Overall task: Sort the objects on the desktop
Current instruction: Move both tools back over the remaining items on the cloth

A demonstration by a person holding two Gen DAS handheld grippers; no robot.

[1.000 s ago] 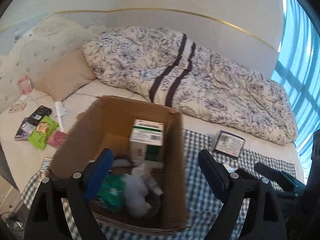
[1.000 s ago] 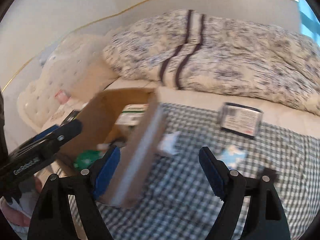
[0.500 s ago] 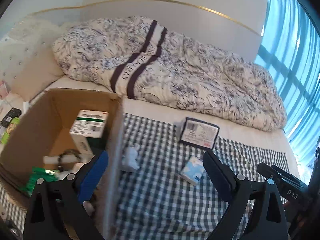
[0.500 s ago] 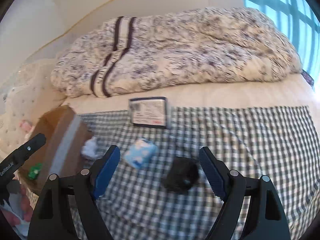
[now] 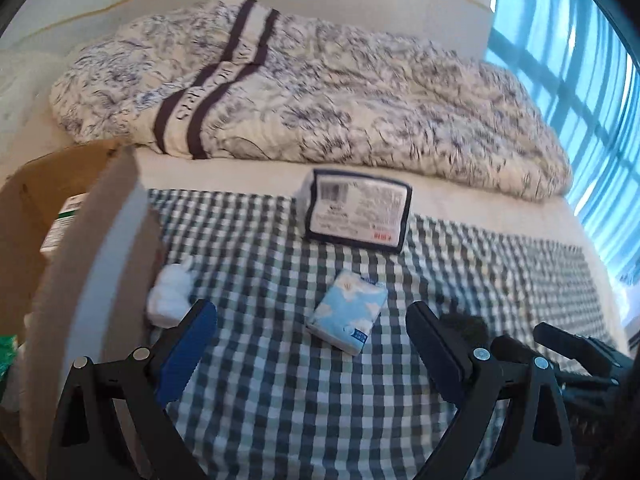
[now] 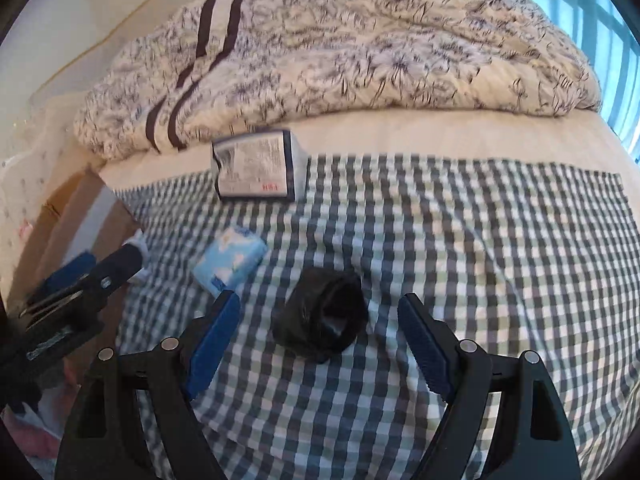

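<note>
Cardboard box (image 5: 80,240) cut off at left, contents mostly hidden; left gripper (image 5: 312,336) and right gripper (image 6: 320,320) both gape wide, empty.

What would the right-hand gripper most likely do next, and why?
Probably move forward and down, then close on the black roll. The right gripper is open and empty, with the roll lying loose on the checked cloth between its fingers, while the cardboard box waits at the left.

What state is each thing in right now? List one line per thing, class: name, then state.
Left gripper: open, empty.
Right gripper: open, empty, black roll between its fingers, untouched.
Black roll: on the checked cloth.
Blue tissue pack: lying flat, sealed.
Labelled packet: label up.
Cardboard box: open.
</note>
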